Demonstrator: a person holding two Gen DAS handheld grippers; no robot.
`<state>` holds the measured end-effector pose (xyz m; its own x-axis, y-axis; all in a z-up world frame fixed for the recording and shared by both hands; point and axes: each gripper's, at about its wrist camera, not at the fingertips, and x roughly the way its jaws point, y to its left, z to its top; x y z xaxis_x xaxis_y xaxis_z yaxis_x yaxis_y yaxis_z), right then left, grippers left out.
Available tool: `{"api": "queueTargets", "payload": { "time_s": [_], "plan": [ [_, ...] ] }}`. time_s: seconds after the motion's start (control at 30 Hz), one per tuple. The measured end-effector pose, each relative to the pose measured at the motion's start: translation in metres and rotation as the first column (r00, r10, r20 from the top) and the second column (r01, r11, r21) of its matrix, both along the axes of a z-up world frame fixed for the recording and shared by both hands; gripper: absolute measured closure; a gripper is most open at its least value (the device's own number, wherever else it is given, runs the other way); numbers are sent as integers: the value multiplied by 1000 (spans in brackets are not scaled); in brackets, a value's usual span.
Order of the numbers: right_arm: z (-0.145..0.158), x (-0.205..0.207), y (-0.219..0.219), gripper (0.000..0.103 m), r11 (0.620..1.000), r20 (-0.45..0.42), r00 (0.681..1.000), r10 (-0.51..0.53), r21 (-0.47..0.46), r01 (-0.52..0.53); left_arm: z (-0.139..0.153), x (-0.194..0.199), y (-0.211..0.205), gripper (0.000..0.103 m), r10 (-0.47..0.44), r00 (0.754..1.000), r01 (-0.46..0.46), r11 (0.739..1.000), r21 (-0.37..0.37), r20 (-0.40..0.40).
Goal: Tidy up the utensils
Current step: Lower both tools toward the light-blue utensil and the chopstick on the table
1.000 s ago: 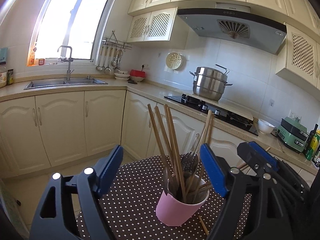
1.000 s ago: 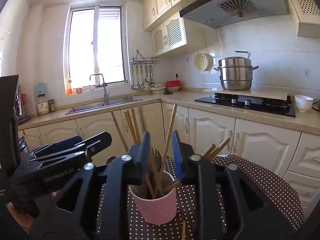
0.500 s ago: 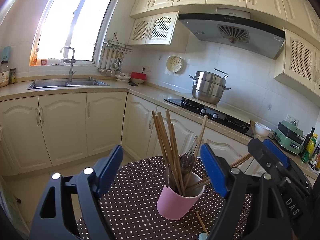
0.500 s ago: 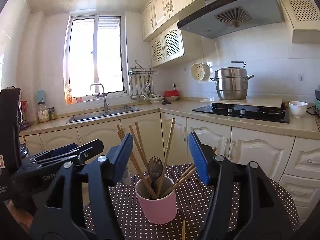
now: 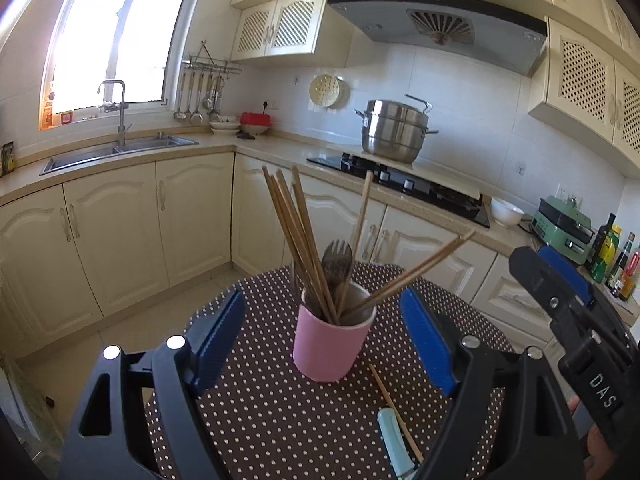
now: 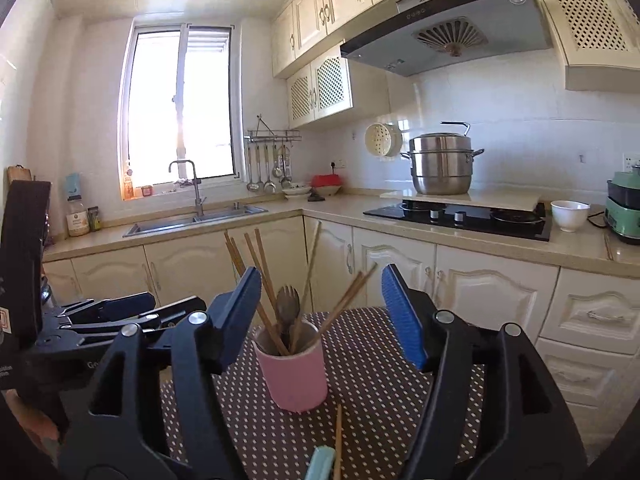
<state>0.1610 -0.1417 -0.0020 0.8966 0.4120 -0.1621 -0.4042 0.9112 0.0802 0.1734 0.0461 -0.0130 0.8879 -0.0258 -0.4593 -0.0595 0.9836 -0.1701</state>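
A pink cup [image 5: 330, 346] stands on the polka-dot tablecloth [image 5: 260, 408] and holds several wooden chopsticks [image 5: 298, 240] and a dark fork [image 5: 337, 258]. It also shows in the right wrist view [image 6: 291, 374]. My left gripper [image 5: 324, 340] is open and empty, just short of the cup. My right gripper [image 6: 322, 312] is open and empty, a little above and behind the cup. One loose chopstick [image 5: 394, 410] and a light blue handle [image 5: 394, 446] lie on the cloth in front of the cup.
The small round table ends close behind the cup. Kitchen cabinets, a sink [image 5: 116, 152] and a hob with a steel pot [image 5: 394, 130] line the walls beyond. The right gripper's body [image 5: 576, 320] shows at right in the left wrist view.
My right gripper has opened wide and drawn back from the cup, leaving a chopstick in it. My left gripper has also pulled back and stays open.
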Motion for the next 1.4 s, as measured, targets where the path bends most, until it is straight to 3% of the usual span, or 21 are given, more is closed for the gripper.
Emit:
{"api": "queueTargets", "payload": {
  "time_s": [0.1, 0.2, 0.37, 0.47, 0.57, 0.67, 0.8, 0.9, 1.13, 1.27, 1.4],
  "plan": [
    [-13, -6, -13, 38, 999, -33, 999, -32, -29, 31, -17, 5, -11, 24, -57, 994, 55, 998, -25, -98],
    [-29, -4, -26, 38, 998, -94, 994, -53, -41, 49, -41, 15, -22, 24, -116, 965, 101, 992, -75, -234],
    [-63, 4, -43, 37, 996, -231, 971, -65, -72, 50, -86, 30, -48, 24, -202, 885, 164, 978, -125, -420],
    [-85, 14, -51, 37, 997, -334, 941, -56, -77, 32, -110, 38, -61, 24, -208, 838, 169, 978, -122, -505],
    [-102, 22, -61, 37, 997, -411, 910, -60, -73, 33, -126, 44, -70, 25, -203, 804, 171, 979, -110, -559],
    [-117, 27, -70, 37, 997, -463, 884, -64, -66, 37, -137, 47, -77, 25, -195, 785, 177, 980, -88, -588],
    [-128, 29, -75, 36, 997, -502, 862, -65, -63, 38, -151, 50, -88, 36, -192, 761, 194, 979, -65, -619],
    [-134, 31, -77, 36, 997, -518, 853, -63, -63, 35, -159, 55, -91, 45, -177, 750, 194, 980, -44, -637],
    [-137, 34, -78, 36, 997, -534, 843, -62, -65, 32, -165, 69, -105, 49, -138, 761, 183, 983, 7, -634],
    [-139, 37, -73, 36, 997, -539, 841, -58, -72, 22, -166, 77, -112, 69, -82, 777, 169, 982, 81, -624],
    [-139, 40, -67, 36, 996, -550, 833, -56, -86, 11, -167, 77, -108, 76, -91, 787, 158, 986, 57, -610]
  ]
}}
